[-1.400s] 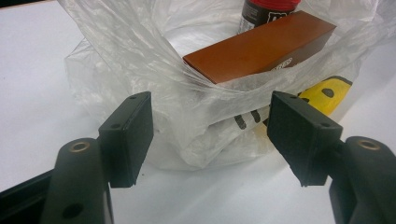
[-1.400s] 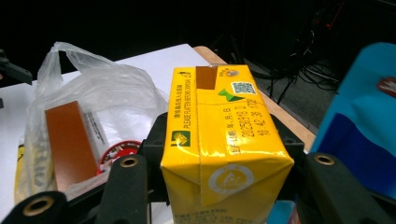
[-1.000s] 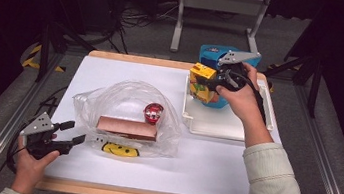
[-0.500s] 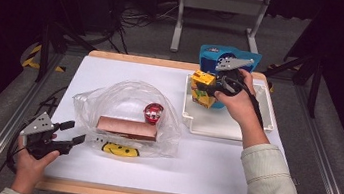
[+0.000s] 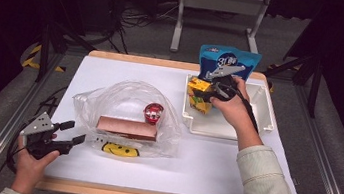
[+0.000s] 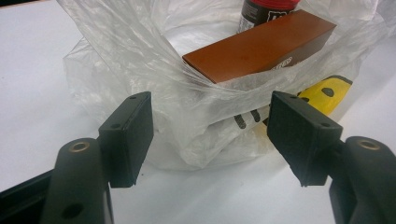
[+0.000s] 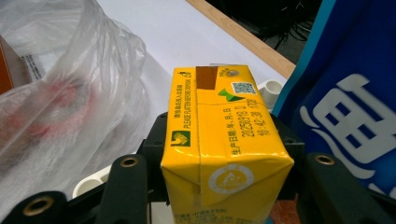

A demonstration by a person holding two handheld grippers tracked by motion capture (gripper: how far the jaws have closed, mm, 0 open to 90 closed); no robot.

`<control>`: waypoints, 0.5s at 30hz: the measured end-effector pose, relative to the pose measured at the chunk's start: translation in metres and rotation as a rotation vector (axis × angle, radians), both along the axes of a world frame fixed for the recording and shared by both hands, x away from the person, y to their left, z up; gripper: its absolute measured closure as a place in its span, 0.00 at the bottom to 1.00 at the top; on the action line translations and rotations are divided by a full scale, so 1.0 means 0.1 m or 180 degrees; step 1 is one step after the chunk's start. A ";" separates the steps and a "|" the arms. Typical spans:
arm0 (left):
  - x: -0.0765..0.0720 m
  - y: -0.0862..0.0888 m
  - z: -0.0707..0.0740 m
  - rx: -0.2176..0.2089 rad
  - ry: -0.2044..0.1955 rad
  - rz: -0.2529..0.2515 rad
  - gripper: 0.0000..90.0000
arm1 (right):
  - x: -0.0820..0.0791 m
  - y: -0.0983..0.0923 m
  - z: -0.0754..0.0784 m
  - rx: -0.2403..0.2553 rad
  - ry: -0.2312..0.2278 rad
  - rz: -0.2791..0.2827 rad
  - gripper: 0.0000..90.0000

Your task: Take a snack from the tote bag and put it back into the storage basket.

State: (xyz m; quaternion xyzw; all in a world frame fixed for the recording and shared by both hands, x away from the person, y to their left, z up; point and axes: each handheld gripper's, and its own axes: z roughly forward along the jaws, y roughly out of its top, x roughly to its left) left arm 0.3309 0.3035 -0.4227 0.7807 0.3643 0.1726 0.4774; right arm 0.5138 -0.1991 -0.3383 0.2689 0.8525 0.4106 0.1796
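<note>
My right gripper (image 5: 204, 95) is shut on a yellow drink carton (image 5: 198, 93), holding it upright just over the left end of a white tray (image 5: 229, 128). In the right gripper view the carton (image 7: 224, 140) sits squeezed between the two black jaws. My left gripper (image 5: 74, 131) stands open at the near left, its jaws on either side of the bunched edge of a clear plastic bag (image 6: 154, 60) without pressing it. Inside the bag lie a brown box (image 5: 127, 127) and a red-lidded jar (image 5: 153, 113); a yellow smiley print (image 5: 120, 149) shows at its front.
A blue pouch (image 5: 229, 61) stands upright at the tray's far edge, right behind the carton. The white tabletop (image 5: 113, 71) has a wooden rim, and dark floor with cables and a metal stand lies beyond it.
My right gripper has come down with the yellow carton toward the tray. The left gripper and the bag have stayed where they were.
</note>
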 end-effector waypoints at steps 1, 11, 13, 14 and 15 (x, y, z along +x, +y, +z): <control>0.00 0.00 0.00 0.0001 -0.0001 -0.0006 0.36 | 0.00 0.00 -0.02 -0.0012 0.0005 0.0002 0.59; 0.00 0.00 0.00 -0.0003 0.0000 -0.0007 0.36 | 0.04 0.03 -0.21 -0.0114 0.0067 -0.0022 0.59; 0.00 0.00 0.00 0.0001 -0.0002 -0.0013 0.36 | 0.05 0.04 -0.26 -0.0130 0.0080 -0.0025 0.59; 0.00 0.00 0.00 0.0001 -0.0002 -0.0013 0.36 | 0.05 0.04 -0.26 -0.0130 0.0080 -0.0025 0.59; 0.00 0.00 0.00 0.0001 0.0001 -0.0008 0.36 | 0.05 0.04 -0.27 -0.0128 0.0077 -0.0028 0.59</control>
